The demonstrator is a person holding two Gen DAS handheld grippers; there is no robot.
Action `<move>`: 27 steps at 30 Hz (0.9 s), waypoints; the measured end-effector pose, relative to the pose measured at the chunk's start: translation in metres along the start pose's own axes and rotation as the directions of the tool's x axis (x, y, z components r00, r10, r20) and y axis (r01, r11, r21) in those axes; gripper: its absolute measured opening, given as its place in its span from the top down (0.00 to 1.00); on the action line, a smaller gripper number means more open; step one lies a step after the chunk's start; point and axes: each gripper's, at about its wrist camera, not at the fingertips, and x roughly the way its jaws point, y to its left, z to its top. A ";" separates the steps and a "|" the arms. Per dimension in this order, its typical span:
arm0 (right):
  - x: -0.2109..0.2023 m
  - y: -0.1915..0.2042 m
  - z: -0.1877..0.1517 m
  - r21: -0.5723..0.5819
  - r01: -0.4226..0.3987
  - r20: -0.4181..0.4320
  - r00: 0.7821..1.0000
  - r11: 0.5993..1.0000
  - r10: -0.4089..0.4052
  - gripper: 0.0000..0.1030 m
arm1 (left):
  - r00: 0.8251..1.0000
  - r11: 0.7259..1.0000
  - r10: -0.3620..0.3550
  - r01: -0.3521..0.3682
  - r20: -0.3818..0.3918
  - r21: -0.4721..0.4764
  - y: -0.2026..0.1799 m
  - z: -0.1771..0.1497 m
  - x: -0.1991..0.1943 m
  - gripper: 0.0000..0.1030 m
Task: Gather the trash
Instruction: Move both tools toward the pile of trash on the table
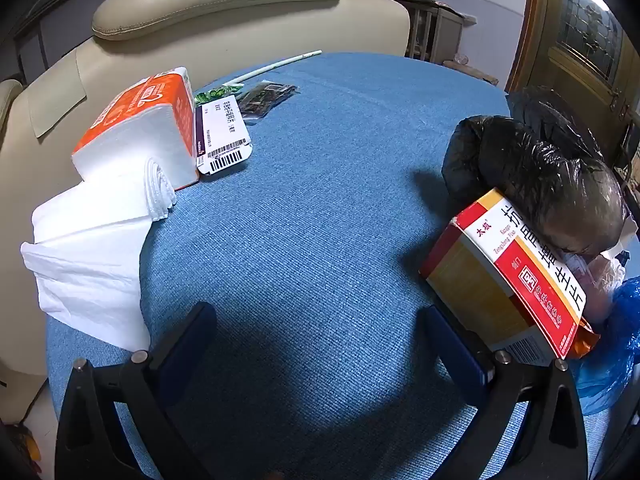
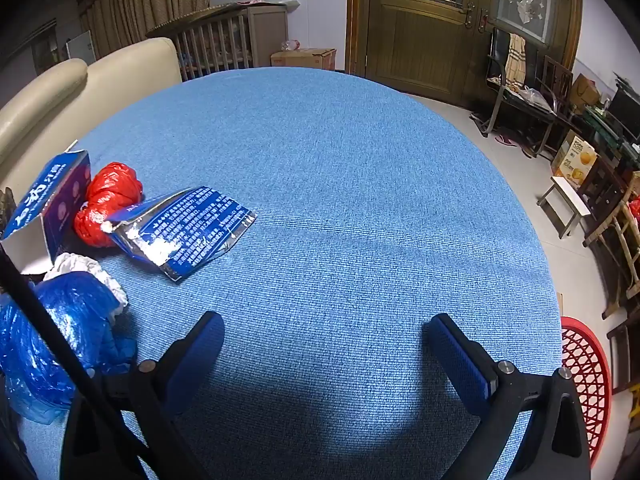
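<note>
Blue cloth is spread over the desk (image 1: 320, 208), behind which a cream sofa (image 1: 224, 12) is seen; a wooden door (image 2: 432, 28) stands beyond. Both tools are held spread wide above bare cloth, with nothing between the fingers: the left tool (image 1: 320, 344) and the right tool (image 2: 326, 352). To the left, an orange tissue pack (image 1: 148, 128) is set with white tissues (image 1: 92, 256) pulled out, and a barcoded carton (image 1: 224, 136) lies just beside it. To the right, a black bag (image 1: 536, 176) is rested on a red-and-yellow box (image 1: 508, 284). In the right view, a torn blue wrapper (image 2: 188, 228), a red bag (image 2: 108, 200), a blue box (image 2: 44, 208) and a blue bag (image 2: 60, 344) are clustered at the left edge. A red basket (image 2: 584, 376) is seen beyond the desk's right edge.
</note>
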 end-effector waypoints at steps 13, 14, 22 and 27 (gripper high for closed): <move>0.000 0.000 0.000 -0.004 -0.004 -0.001 1.000 1.000 0.004 0.00 | 1.000 1.000 0.004 -0.004 0.002 0.003 0.000 0.000 0.000 0.00; 0.000 0.000 0.000 -0.011 -0.010 -0.006 1.000 1.000 0.010 0.00 | 1.000 1.000 0.004 -0.004 0.002 0.003 0.000 0.000 0.000 0.00; -0.038 -0.012 -0.012 -0.010 -0.065 0.042 0.997 0.998 0.065 0.00 | 1.000 1.000 0.003 -0.003 0.002 0.003 0.000 0.000 0.000 0.00; -0.055 -0.014 -0.024 -0.027 -0.077 0.051 0.996 0.997 0.078 0.00 | 1.000 1.000 0.003 -0.003 0.002 0.003 0.000 0.000 0.000 0.00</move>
